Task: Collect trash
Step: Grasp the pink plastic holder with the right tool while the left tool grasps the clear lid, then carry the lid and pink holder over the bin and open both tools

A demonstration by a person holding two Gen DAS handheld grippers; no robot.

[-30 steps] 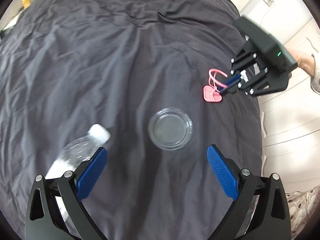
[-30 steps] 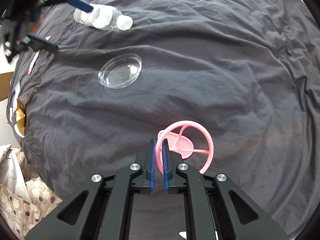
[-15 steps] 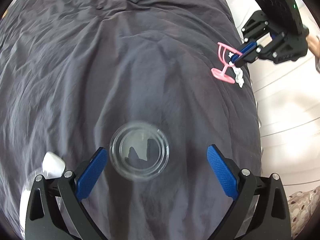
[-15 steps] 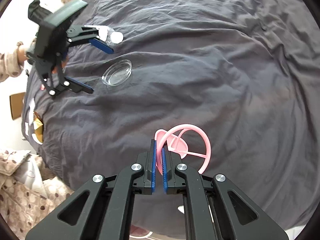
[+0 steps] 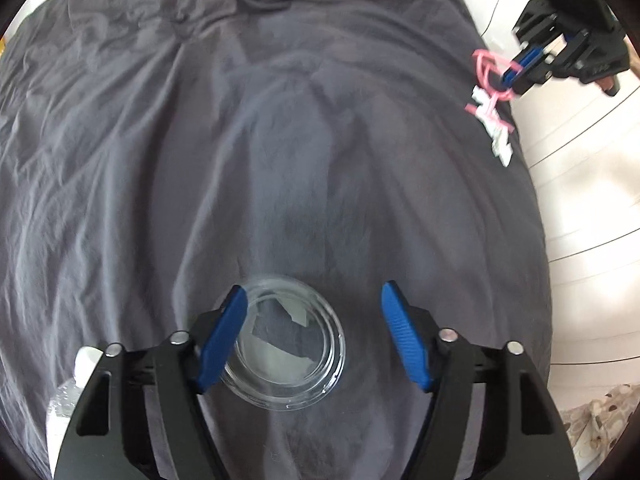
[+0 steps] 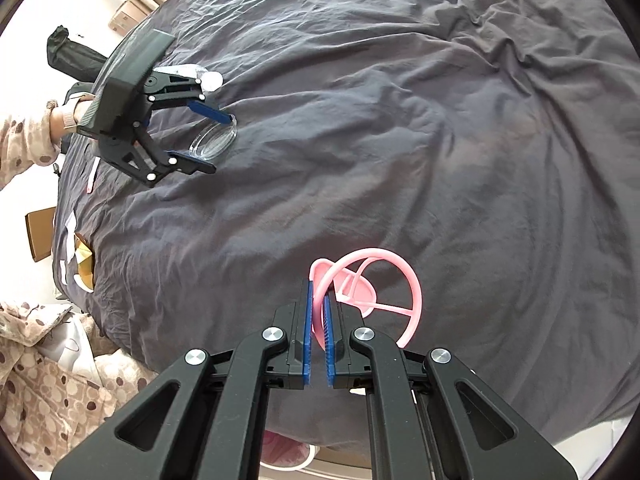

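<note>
Between the spread fingers of our left gripper (image 5: 312,336) lies the clear plastic lid (image 5: 286,344), touching the left pad, on the grey bedsheet (image 5: 280,140). Farther right, our right gripper (image 6: 318,320) pinches the pink plastic ring (image 6: 400,276). We judge the shallow lid may slide off-centre on closing.

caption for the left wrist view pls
Open left gripper hovering around a clear plastic lid on a dark bedsheet.

Rumpled dark grey bedsheet (image 5: 200,140); cardboard box (image 6: 39,234) beside its edge.
</note>
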